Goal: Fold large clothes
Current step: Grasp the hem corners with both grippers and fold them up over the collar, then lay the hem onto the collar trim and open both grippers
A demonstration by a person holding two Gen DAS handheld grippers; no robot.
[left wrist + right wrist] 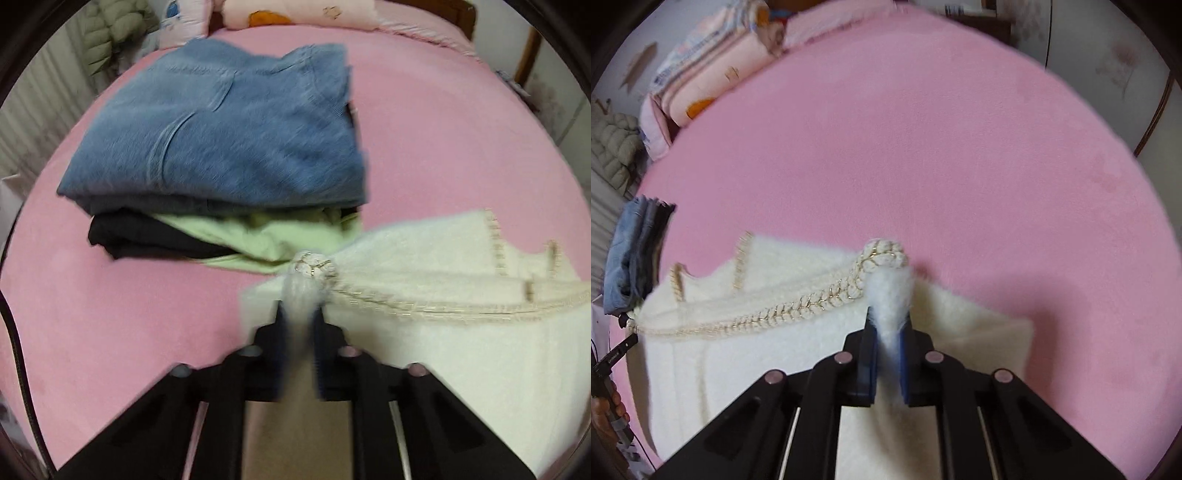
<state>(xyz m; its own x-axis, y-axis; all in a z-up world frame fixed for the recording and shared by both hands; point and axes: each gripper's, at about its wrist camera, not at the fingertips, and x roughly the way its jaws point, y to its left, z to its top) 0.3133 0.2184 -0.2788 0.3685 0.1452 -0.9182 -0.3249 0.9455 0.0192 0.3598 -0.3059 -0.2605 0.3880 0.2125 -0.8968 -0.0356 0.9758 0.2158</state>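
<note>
The left gripper (pixel 300 317) has its jaws pinched narrow on a bunched fold of the fluffy white knit garment with braided cream-and-gold trim (pixel 443 332), the fabric squeezed up between the blue pads (pixel 320 354) and ending in a knot of trim just past the tips. The right gripper (pixel 888 325) is clamped the same way on another fold of that garment (pixel 757 350), white fuzz standing up between its blue pads (pixel 905 354), with the trim curling over the tips.

From both grips the garment spreads flat over the pink fleecy bed cover (pixel 942 147), its trimmed edge running across from one gripper towards the other. In the left wrist view, just beyond the garment on the cover (pixel 443 129), sits a stack of folded clothes: blue denim jeans (pixel 229 140) on top, a pale green piece (pixel 266 236) and a black piece (pixel 147 236) beneath. The green piece touches the garment's edge. Farther off, at the head of the cover, lie pink printed pillows (pixel 295 13), and an olive quilted jacket (pixel 110 33) hangs beside the bed.
</note>
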